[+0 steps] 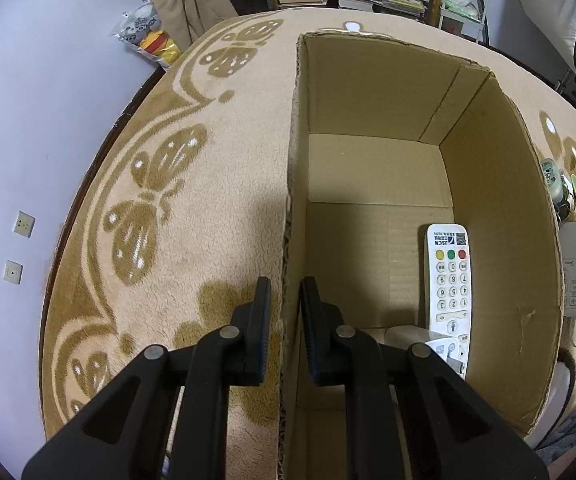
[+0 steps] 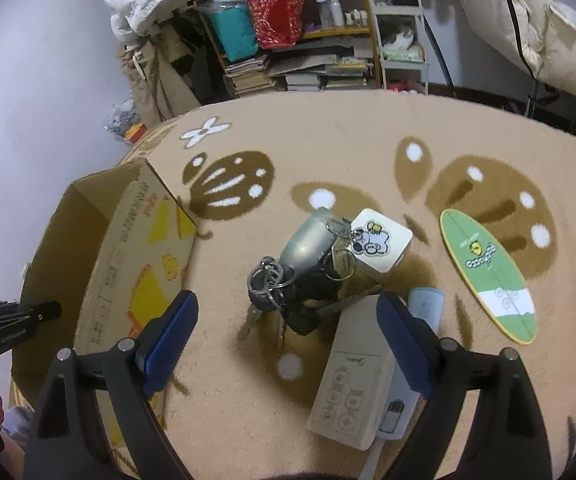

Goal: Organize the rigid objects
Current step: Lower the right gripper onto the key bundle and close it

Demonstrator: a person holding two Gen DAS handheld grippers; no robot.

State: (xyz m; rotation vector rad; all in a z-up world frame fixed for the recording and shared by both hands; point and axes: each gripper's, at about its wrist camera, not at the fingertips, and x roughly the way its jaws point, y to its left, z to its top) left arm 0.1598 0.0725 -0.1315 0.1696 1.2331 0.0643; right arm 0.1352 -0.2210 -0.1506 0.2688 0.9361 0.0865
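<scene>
Reaching in with the right gripper [image 2: 286, 334]: jaws spread wide, nothing between the pads. Ahead of the fingertips, roughly centred in the gap, sits the key bunch [image 2: 284, 292], with a silver bottle-like item [image 2: 308, 242] and a square cartoon tag [image 2: 380, 240] just beyond it. We can't tell whether the tag hangs off the same rings.

The beige remote [image 2: 352, 384] lies under and just inside the right-hand finger [image 2: 404, 344]. A green oval board [image 2: 488, 274] is well outside that finger.

Our left gripper [image 1: 284, 330] is pinched nearly closed on the near wall of the cardboard box [image 1: 500, 200], steadying it. Inside, right of those fingers, a white remote [image 1: 448, 276] already lies on the floor with another white item [image 1: 406, 334] beside it.

Risks as we see them:
- The target is ambiguous. Closing here could catch keys and remote corner together.
- The right finger may land on the remote and push it, or tilt the grasp.
- Keys are loose and tangled. We'd likely grab one ring, leaving the rest to dangle, swing and maybe drag the tag or bottle.
- The carpet pile could snag a fingertip.
- The box wall is thin, so our left pinch could buckle it if we lean on it.
</scene>
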